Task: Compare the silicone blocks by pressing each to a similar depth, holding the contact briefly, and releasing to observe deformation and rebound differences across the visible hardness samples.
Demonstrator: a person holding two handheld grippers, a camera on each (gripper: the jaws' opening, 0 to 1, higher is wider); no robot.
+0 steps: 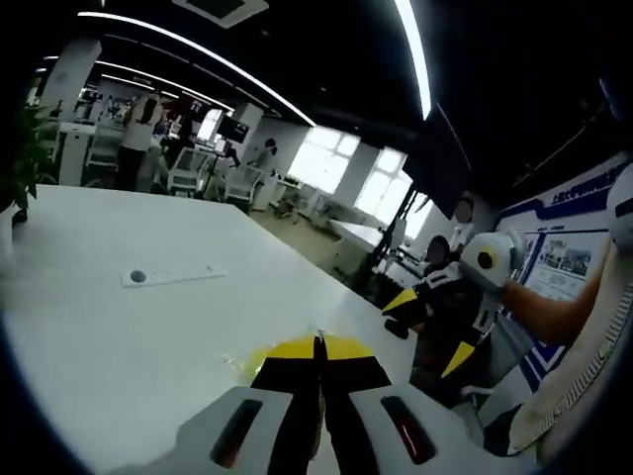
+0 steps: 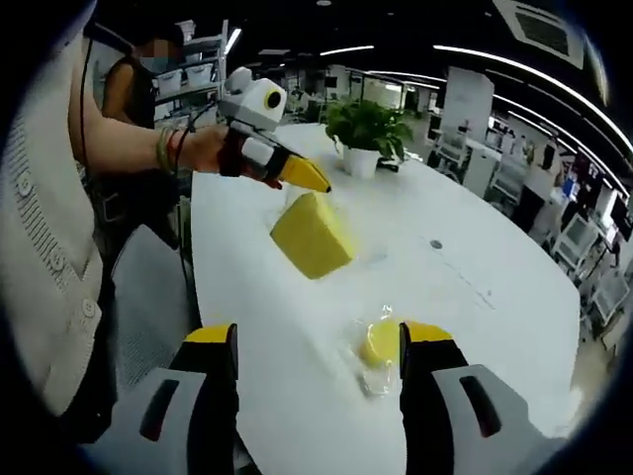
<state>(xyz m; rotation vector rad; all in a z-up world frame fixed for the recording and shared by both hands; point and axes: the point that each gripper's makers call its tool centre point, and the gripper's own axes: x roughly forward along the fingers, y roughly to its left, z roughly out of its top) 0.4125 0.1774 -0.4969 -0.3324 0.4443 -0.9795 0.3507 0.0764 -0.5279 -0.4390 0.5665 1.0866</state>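
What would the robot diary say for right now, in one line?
left tongs: shut, tip on big yellow block | right tongs: open, above small bagged yellow block | white table

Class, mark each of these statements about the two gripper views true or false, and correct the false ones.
1. The left gripper touches the big yellow block. True.
2. The right gripper is shut. False: its jaws stand apart.
3. The small yellow block lies in clear wrap. True.
4. The plant stands on the floor. False: it stands on the white table.
5. The left gripper's jaws are together. True.
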